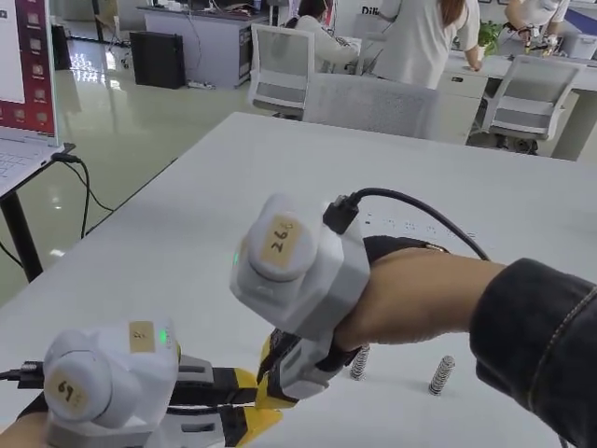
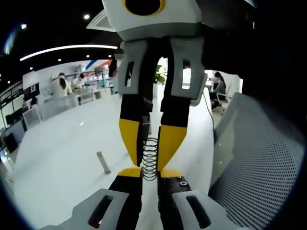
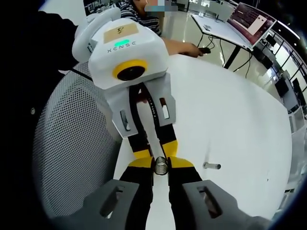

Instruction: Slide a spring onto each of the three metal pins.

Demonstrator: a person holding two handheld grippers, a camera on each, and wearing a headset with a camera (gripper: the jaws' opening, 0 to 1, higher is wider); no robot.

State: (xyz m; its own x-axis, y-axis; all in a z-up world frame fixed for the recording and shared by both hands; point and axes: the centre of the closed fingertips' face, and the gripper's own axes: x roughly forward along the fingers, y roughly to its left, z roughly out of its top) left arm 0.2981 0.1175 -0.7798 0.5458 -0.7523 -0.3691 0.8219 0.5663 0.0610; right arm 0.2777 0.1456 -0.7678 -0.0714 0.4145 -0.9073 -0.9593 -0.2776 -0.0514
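The white table [image 1: 187, 243] takes up most of my head view, from the bottom edge up to the office chairs [image 1: 280, 70] at the top; a grey mesh chair [image 3: 67, 143] covers the left side of my right gripper view. My right gripper [image 3: 161, 164] sits at the centre of the head view, held by a hand [image 1: 410, 294] reaching in from the right; my left gripper [image 2: 150, 173] lies in the lower left corner, pointing right; the two meet tip to tip. The right gripper's yellow fingertips [image 2: 129, 141] pinch the spring [image 2: 150, 158], one on each side of its coils, at the centre of the left gripper view; the left gripper's jaws stand close together with the spring's near end between their tips, and I cannot tell whether they press on it. A loose spring [image 1: 360, 362] stands on the table at the lower right of the head view, just under the hand; a second loose spring [image 1: 441, 374] stands to its right, apart from it. A pin [image 2: 102, 162] stands on the table, lower left of centre in the left gripper view, apart from both grippers.
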